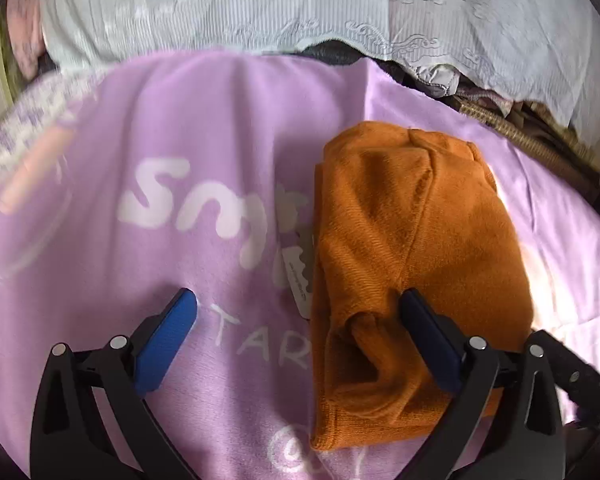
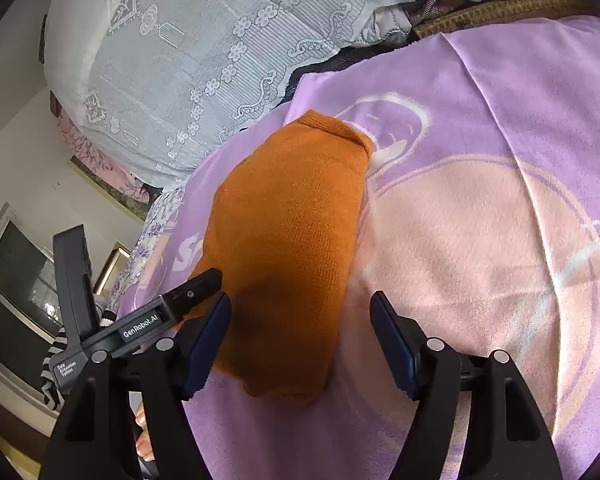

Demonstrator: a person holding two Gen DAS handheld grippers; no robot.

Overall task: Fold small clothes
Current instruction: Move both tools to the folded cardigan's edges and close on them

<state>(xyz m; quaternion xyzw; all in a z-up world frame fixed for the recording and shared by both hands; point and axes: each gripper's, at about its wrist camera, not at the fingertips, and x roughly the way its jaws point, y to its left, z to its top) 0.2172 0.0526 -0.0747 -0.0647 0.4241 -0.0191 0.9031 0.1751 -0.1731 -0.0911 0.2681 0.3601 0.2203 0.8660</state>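
A small orange knit garment (image 1: 411,272) lies folded into a compact bundle on a purple printed blanket (image 1: 140,152). It also shows in the right wrist view (image 2: 288,248). A white tag (image 1: 298,276) sticks out at its left edge. My left gripper (image 1: 298,304) is open just above the garment's near left edge, with its right finger (image 1: 427,336) over the orange fabric and its left finger (image 1: 168,340) over the blanket. My right gripper (image 2: 300,304) is open and empty above the garment's near end. The left gripper's body (image 2: 156,316) shows at the left of the right wrist view.
A white lace-covered cushion (image 2: 204,52) lies behind the blanket (image 2: 479,240). Woven wicker furniture (image 1: 511,136) stands at the back right. A window (image 2: 16,292) and pale wall are at the far left of the right wrist view.
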